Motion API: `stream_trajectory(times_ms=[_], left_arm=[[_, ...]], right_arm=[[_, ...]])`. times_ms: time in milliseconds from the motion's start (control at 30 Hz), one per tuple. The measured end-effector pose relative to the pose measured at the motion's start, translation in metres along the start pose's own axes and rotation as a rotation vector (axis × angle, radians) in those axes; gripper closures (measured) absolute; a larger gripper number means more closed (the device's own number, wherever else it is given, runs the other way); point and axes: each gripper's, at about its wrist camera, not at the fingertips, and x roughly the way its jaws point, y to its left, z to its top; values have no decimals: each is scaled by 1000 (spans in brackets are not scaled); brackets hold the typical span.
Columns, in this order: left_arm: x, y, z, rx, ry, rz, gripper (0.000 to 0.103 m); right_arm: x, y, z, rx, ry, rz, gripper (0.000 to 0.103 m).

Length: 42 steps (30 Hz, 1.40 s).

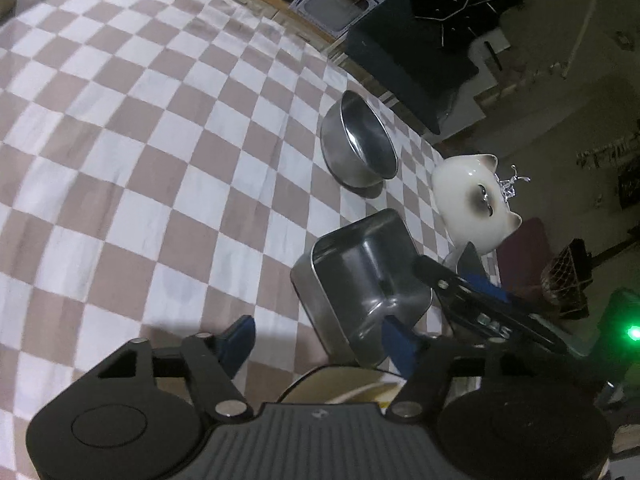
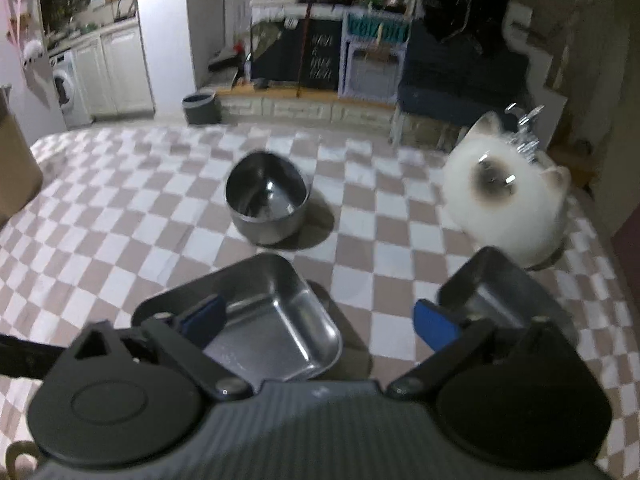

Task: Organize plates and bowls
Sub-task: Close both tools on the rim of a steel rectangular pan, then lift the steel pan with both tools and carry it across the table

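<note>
A square steel dish sits on the checked cloth. A round steel bowl stands beyond it. A white cat-face bowl is at the right, tilted on its edge. A second square steel dish lies below the cat bowl. My left gripper is open over the cloth, with its right finger by the near side of the square dish. My right gripper is open, with its left finger over the first square dish; it also shows in the left wrist view. A yellowish plate shows under my left gripper.
The checked cloth covers the whole table. A cardboard box stands at the left edge. Beyond the far edge are a stone step, a grey bin and dark furniture.
</note>
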Motion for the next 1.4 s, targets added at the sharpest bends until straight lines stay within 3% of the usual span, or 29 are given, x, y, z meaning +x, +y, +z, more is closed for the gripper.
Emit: stream_trajectory(times_ms=[100, 167, 233, 267, 300, 433, 600, 800, 1033, 1233, 1400], left_arm=[[9, 1, 4, -5, 11, -25, 43], [15, 2, 5, -5, 19, -27, 45], [22, 3, 4, -18, 37, -24, 50], [26, 4, 4, -24, 53, -29, 56], [30, 3, 4, -24, 65, -30, 63], [44, 1, 4, -13, 90, -46, 83], [44, -1, 7, 21, 83, -27, 86], [17, -8, 17, 97, 7, -11, 87], [-50, 2, 28, 155, -126, -9, 87], [-113, 22, 25, 238, -230, 65, 88], [-149, 57, 23, 244, -263, 136, 88]], right_arm=[[18, -2, 3, 25, 39, 42, 29], [29, -1, 4, 22, 56, 34, 31], [40, -2, 4, 15, 64, 45, 44], [43, -2, 4, 16, 68, 53, 55], [46, -2, 3, 18, 77, 54, 59], [51, 0, 3, 1, 81, 31, 69], [44, -3, 1, 8, 74, 13, 84], [12, 0, 5, 38, -5, 61, 86], [-24, 21, 7, 63, -43, 162, 89], [-40, 64, 4, 72, -18, 271, 91], [-41, 113, -2, 48, 43, 348, 92]])
